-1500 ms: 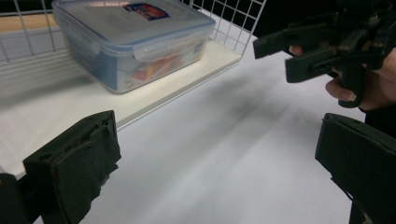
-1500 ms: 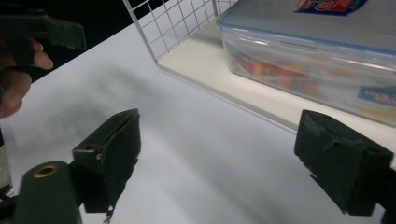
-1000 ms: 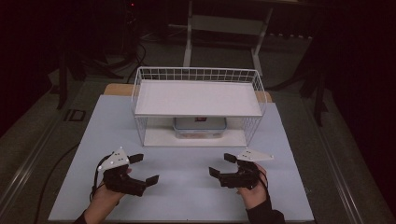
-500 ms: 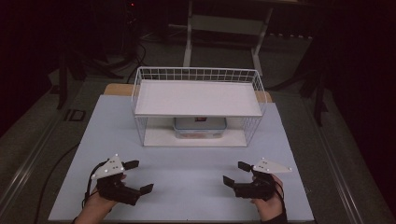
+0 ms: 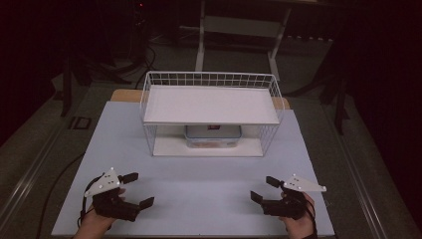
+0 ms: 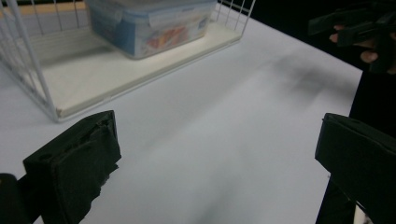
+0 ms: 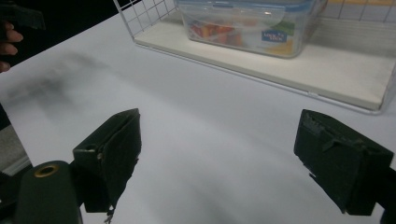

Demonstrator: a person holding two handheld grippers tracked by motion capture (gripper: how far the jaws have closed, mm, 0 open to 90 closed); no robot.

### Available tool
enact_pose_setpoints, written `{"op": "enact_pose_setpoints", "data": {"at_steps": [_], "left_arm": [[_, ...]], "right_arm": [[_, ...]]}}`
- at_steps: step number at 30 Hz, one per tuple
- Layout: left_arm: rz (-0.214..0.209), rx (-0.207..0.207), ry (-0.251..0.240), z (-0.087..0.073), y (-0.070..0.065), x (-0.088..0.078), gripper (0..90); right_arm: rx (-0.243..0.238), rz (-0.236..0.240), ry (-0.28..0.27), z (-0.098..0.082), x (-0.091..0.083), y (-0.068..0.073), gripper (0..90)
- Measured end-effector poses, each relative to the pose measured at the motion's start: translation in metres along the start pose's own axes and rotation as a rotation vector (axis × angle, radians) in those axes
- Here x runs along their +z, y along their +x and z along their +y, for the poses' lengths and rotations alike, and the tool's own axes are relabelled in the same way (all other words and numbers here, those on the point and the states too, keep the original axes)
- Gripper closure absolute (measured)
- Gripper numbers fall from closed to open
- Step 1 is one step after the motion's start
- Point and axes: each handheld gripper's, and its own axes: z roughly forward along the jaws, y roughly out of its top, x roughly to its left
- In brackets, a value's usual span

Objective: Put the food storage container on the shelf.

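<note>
A white wire rack (image 5: 276, 97) stands at the middle of the table, with a white board (image 5: 211, 104) as its upper shelf. On the lower shelf (image 5: 169, 147) sits a clear plastic container (image 5: 213, 135) with a blue-rimmed lid, also seen in the left gripper view (image 6: 149, 23) and the right gripper view (image 7: 247, 25). My left gripper (image 5: 139, 189) hovers open near the front left edge, jaws wide apart (image 6: 215, 154) and holding nothing. My right gripper (image 5: 263, 188) is open at the front right, likewise holding nothing (image 7: 226, 149). Both point inward toward the rack.
The white tabletop (image 5: 209, 184) lies bare between the grippers and the rack. Dark floor, cables and a metal stand (image 5: 239, 30) lie beyond the table. The other hand's gripper (image 6: 359, 28) appears far off in the left gripper view.
Both grippers have drawn back toward the near edge of the table and spread farther apart. The jaws stayed open throughout.
</note>
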Motion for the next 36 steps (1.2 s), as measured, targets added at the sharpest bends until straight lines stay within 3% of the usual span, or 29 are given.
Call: {"op": "enact_pose_setpoints", "data": {"at_steps": [14, 22, 27, 36], "left_arm": [[0.02, -0.029, 0.005, -0.012, 0.003, 0.004, 0.0], [0.001, -0.046, -0.059, -0.01, 0.005, -0.001, 0.0], [-0.004, -0.077, -0.044, -0.013, 0.01, 0.003, 0.0], [-0.017, -0.08, -0.034, -0.014, 0.009, 0.006, 0.0]], "right_arm": [[0.038, 0.034, 0.061, -0.011, 0.007, -0.007, 14.9], [0.073, 0.049, 0.061, -0.014, 0.01, -0.012, 15.1], [0.105, 0.058, 0.059, -0.016, 0.01, -0.016, 15.2], [0.11, 0.061, 0.058, -0.016, 0.01, -0.017, 15.2]]}}
